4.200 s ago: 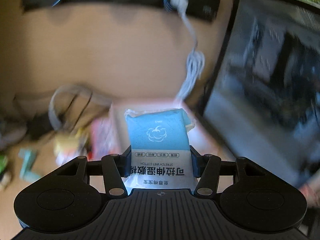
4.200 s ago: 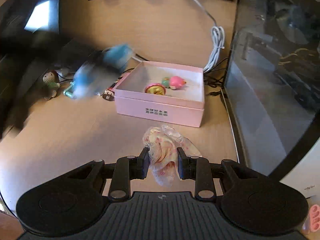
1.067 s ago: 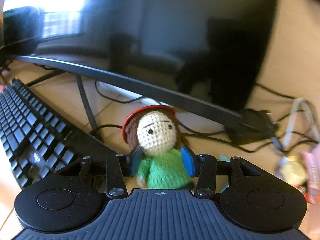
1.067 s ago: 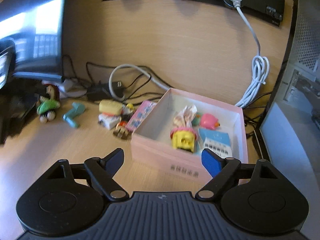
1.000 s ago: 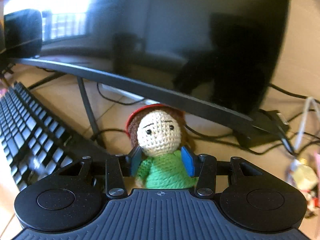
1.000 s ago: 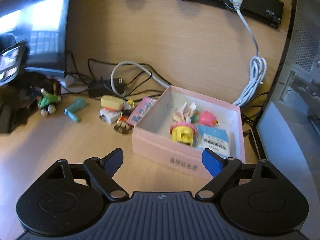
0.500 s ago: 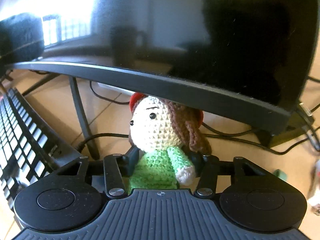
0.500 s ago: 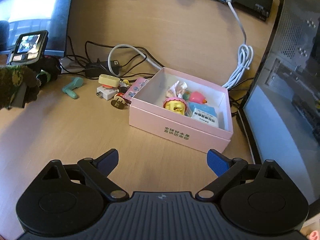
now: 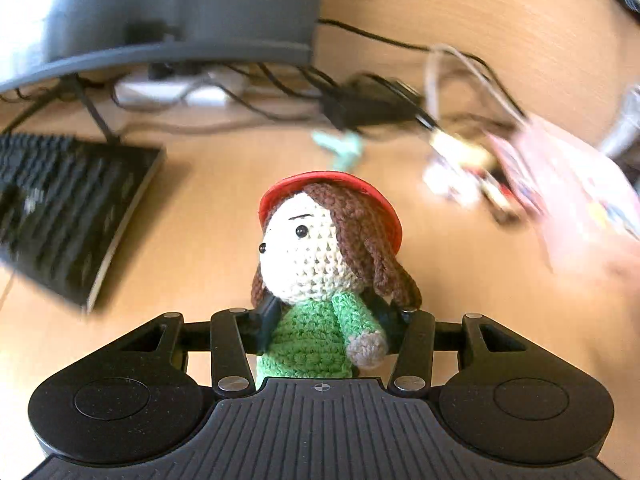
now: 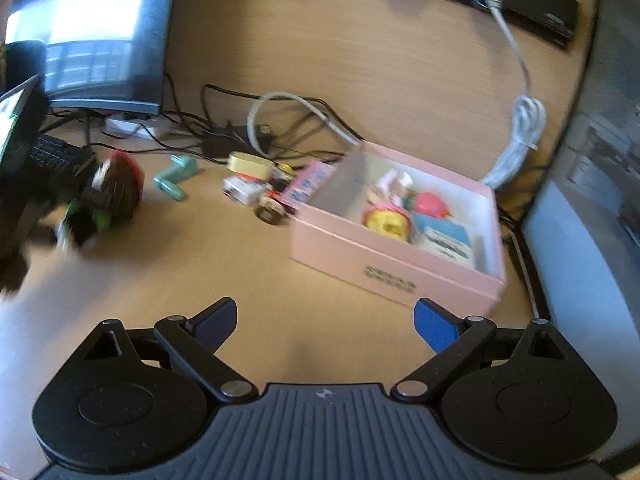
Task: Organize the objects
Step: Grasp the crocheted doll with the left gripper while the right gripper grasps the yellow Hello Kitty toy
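My left gripper (image 9: 324, 322) is shut on a crochet doll (image 9: 320, 264) with a green body, brown hair and a red hat, held above the desk. In the right wrist view the doll (image 10: 108, 196) is at the far left, blurred. My right gripper (image 10: 324, 320) is open and empty, above the desk in front of the pink box (image 10: 392, 276). The box holds a yellow toy (image 10: 386, 220), a pink toy (image 10: 430, 204) and a blue wipes packet (image 10: 444, 240). The box appears blurred at the right of the left wrist view (image 9: 568, 204).
Small loose items lie left of the box: a teal piece (image 10: 176, 178), a yellow case (image 10: 248, 162), a pink card (image 10: 306, 184). A monitor (image 10: 92, 36), keyboard (image 9: 60, 208), tangled cables (image 10: 256, 128) and a computer case (image 10: 600, 160) surround the area.
My left gripper has lifted the doll away from under the monitor and swung right toward the box. My right gripper stays open and has shifted slightly.
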